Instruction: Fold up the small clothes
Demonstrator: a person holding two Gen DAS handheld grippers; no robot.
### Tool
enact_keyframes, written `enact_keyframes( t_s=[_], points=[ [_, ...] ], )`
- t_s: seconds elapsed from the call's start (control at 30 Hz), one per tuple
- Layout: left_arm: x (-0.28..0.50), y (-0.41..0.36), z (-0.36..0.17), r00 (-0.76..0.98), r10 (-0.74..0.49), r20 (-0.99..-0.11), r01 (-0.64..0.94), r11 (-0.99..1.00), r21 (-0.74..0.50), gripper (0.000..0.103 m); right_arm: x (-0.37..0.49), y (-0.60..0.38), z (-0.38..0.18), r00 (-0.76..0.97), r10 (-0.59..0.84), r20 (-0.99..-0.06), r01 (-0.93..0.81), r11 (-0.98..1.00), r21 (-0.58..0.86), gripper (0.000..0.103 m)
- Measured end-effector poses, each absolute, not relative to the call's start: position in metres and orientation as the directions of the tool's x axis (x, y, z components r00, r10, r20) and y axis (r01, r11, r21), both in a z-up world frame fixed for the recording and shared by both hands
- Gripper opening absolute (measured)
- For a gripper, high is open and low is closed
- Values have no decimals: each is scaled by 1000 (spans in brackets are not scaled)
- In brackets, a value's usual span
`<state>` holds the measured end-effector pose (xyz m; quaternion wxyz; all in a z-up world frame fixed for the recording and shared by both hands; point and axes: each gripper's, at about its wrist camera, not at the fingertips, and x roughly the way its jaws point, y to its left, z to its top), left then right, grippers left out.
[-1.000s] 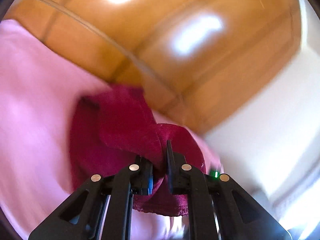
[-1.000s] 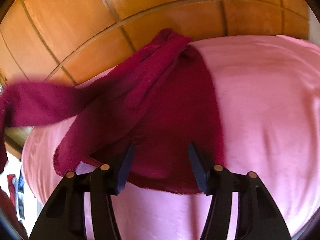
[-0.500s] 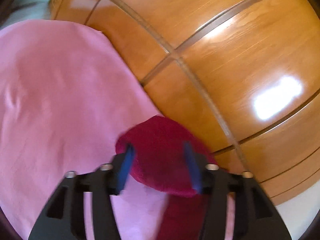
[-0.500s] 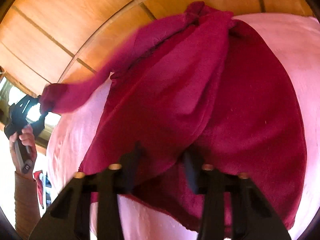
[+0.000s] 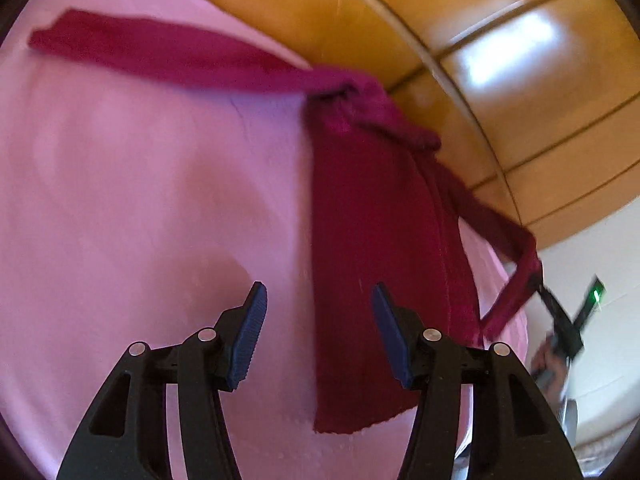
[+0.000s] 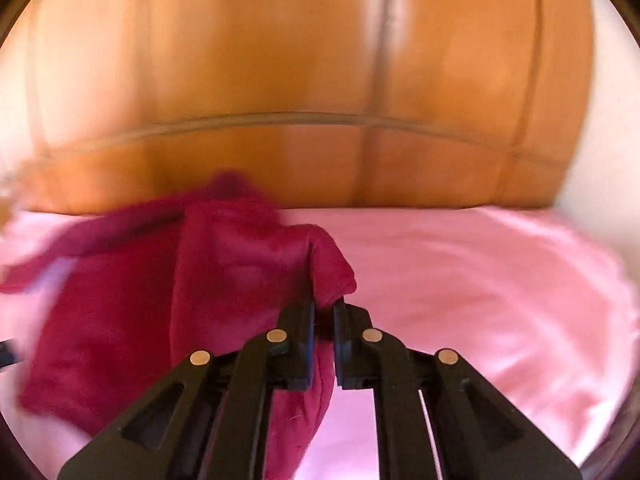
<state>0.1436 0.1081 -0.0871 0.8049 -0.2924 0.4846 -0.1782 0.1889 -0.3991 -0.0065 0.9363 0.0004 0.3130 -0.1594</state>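
Observation:
A dark red long-sleeved garment (image 5: 376, 240) lies on a pink sheet (image 5: 140, 200). One sleeve stretches flat to the far left. The other sleeve is lifted off the bed at the right, held by my right gripper (image 5: 536, 280). My left gripper (image 5: 318, 304) is open and empty just above the garment's left edge. In the right wrist view my right gripper (image 6: 323, 312) is shut on a fold of the red garment (image 6: 224, 264), lifted over its body.
A wooden headboard (image 6: 280, 80) stands behind the bed. A white wall (image 5: 592, 260) is at the right. The pink sheet (image 6: 480, 280) spreads to the right of the garment.
My left gripper let go of the garment, opened and pulled back. My right gripper closed on a sleeve and lifted it to the right.

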Motion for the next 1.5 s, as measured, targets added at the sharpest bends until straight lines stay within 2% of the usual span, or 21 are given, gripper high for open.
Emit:
enact_keyframes(
  t_s=[0.07, 0.13, 0.17, 0.2, 0.23, 0.33, 0.37, 0.43, 0.47, 0.5, 0.53, 0.63, 0.67, 0.7, 0.73, 0.77, 1.03, 1.17, 1.27, 1.4, 1.5],
  points=[
    [147, 100, -97, 450, -592, -668, 2, 749, -663, 47, 206, -424, -12, 706, -381, -597, 362, 919, -157, 7],
    [151, 102, -99, 440, -626, -644, -5, 715, -699, 46, 218, -443, -17, 680, -412, -606, 405, 901, -159, 17],
    [153, 100, -101, 430, -645, -632, -9, 697, -717, 38, 218, -450, -16, 670, -433, -602, 436, 887, -153, 49],
    [152, 100, -105, 419, -653, -631, -12, 691, -723, 36, 211, -456, -14, 678, -451, -581, 470, 873, -130, 76],
    [151, 97, -107, 407, -657, -635, -15, 690, -724, 36, 201, -461, -10, 693, -452, -561, 481, 870, -105, 78],
    [151, 87, -106, 382, -665, -642, 12, 698, -716, 36, 175, -444, -6, 743, -340, -577, 406, 914, -15, 77],
    [151, 83, -106, 375, -665, -646, 20, 702, -712, 36, 164, -436, -9, 759, -260, -597, 354, 934, 42, 77],
    [150, 77, -106, 370, -654, -660, 34, 719, -694, 36, 143, -412, -28, 744, -3, -669, 190, 960, 206, 75],
    [150, 75, -106, 371, -650, -663, 39, 724, -688, 28, 137, -402, -36, 723, 70, -687, 144, 958, 249, 73],
    [148, 75, -106, 369, -647, -668, 43, 729, -683, 14, 128, -384, -51, 682, 156, -714, 90, 952, 294, 70],
    [147, 74, -105, 369, -632, -681, 43, 744, -667, 10, 124, -371, -62, 649, 200, -734, 61, 948, 313, 67],
    [142, 74, -101, 390, -612, -688, 56, 762, -645, 7, 119, -330, -93, 563, 270, -781, 9, 943, 332, 56],
    [141, 74, -97, 399, -604, -690, 64, 769, -636, 7, 116, -323, -96, 562, 246, -789, 9, 953, 304, 48],
    [138, 74, -90, 414, -598, -686, 77, 774, -628, 6, 114, -316, -95, 571, 220, -791, 12, 961, 275, 30],
    [135, 78, -84, 428, -595, -680, 83, 775, -626, 6, 114, -316, -93, 567, 251, -785, -3, 953, 302, 15],
    [133, 80, -78, 441, -591, -675, 87, 777, -624, 6, 111, -313, -89, 570, 265, -777, -9, 948, 317, 7],
    [100, 114, -24, 537, -608, -584, 115, 739, -664, 5, 57, -346, -14, 701, 218, -679, -77, 970, 231, 7],
    [68, 126, -10, 538, -607, -585, 121, 742, -659, 5, 28, -373, 0, 707, 171, -686, -54, 981, 189, 6],
    [37, 137, -15, 521, -598, -609, 88, 747, -659, 5, 5, -384, -21, 663, 138, -735, -14, 985, 172, 6],
    [1, 140, -48, 450, -565, -691, 1, 775, -632, 5, -25, -379, -73, 539, 138, -831, 2, 986, 165, 6],
    [-10, 130, -83, 384, -481, -788, -50, 842, -538, 5, -27, -372, -110, 472, 123, -873, 16, 989, 148, 6]
  ],
)
